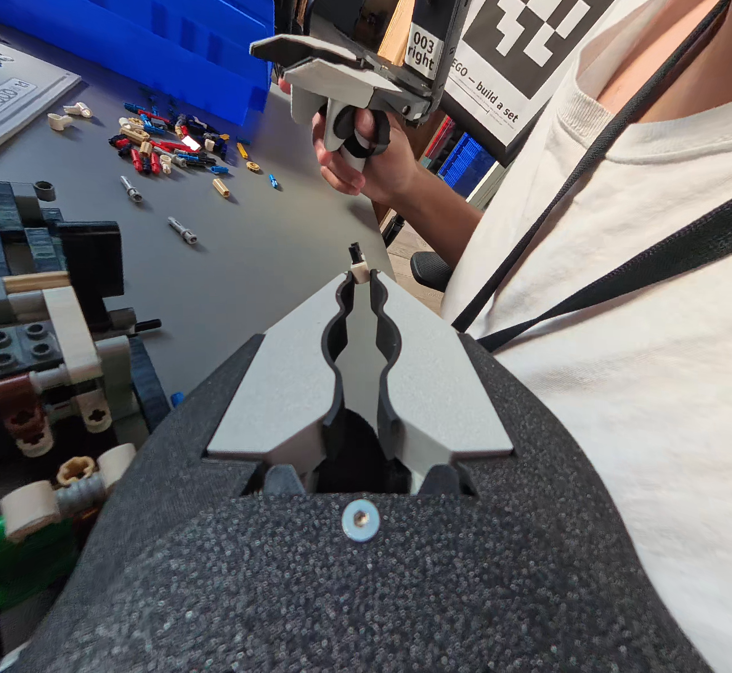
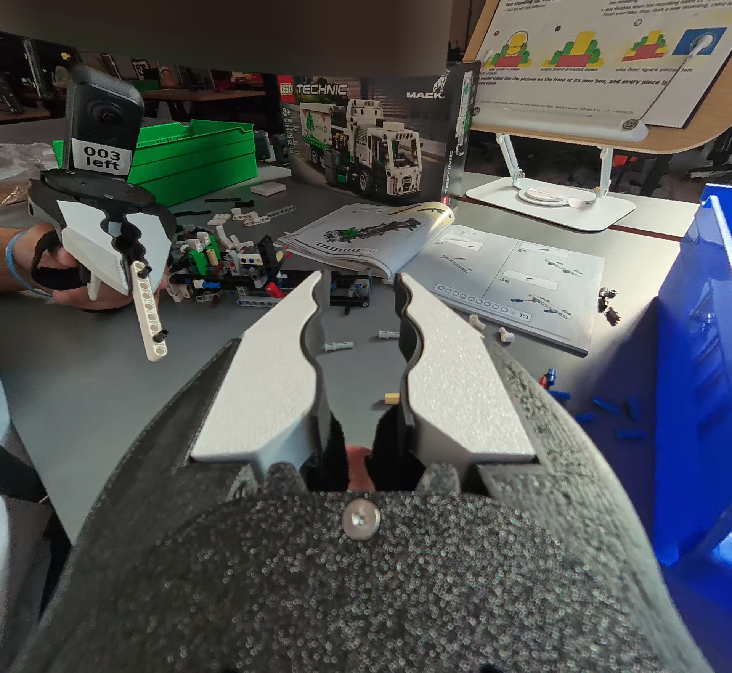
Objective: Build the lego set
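Right up close, my left gripper (image 1: 361, 275) is clamped on a white beam (image 2: 148, 313), pinching its top end so it hangs down over the table (image 1: 253, 258), tilted a bit. Two black pins (image 2: 161, 336) stick out of it, one near the top and one near the bottom. From the left wrist view I only see the beam end-on at the tips, with a pin poking past.

My right gripper (image 2: 360, 281) is held up off the table with its jaws apart and nothing between them. A couple of grey pins (image 2: 338, 345) lie on the table just past its tips.

Further out, the half-built truck chassis (image 2: 237, 269) sits on the table between the two grippers, with the booklet (image 2: 495, 277) lying open just to its right. A loose pile of small parts (image 1: 174, 139) is scattered next to the blue bin (image 1: 138, 32).

Behind all that stands the set box (image 2: 376, 139), upright, with a green bin (image 2: 190, 158) off to its left and an instruction sheet on a white stand (image 2: 554, 202) to its right.
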The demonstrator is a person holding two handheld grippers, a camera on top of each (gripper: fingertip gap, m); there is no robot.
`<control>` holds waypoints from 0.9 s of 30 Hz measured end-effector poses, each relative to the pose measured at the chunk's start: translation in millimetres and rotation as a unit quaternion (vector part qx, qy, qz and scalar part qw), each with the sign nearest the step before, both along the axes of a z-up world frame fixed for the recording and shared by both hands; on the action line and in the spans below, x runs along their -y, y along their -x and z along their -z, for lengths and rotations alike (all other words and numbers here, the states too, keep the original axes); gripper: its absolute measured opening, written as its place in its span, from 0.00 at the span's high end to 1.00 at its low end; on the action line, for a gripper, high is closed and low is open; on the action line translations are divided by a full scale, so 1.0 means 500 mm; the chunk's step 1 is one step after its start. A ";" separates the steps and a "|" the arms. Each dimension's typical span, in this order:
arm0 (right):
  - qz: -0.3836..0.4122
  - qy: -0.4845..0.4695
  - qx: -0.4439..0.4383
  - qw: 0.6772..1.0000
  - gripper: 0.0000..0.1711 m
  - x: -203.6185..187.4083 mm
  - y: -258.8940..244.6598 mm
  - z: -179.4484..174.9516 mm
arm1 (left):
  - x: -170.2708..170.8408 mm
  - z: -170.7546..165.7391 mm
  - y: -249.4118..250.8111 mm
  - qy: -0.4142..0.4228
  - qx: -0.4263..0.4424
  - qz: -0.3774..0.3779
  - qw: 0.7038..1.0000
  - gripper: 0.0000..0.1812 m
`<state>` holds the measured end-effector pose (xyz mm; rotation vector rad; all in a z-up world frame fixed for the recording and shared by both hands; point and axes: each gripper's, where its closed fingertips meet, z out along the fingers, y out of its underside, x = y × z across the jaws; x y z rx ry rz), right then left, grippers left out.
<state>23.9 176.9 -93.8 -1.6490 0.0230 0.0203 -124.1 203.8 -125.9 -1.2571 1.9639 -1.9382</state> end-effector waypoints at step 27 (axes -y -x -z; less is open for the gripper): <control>-0.005 -0.009 0.036 0.999 0.88 -0.042 -0.032 0.019 | 0.049 0.068 -0.054 -0.004 -0.286 -0.081 0.955 0.97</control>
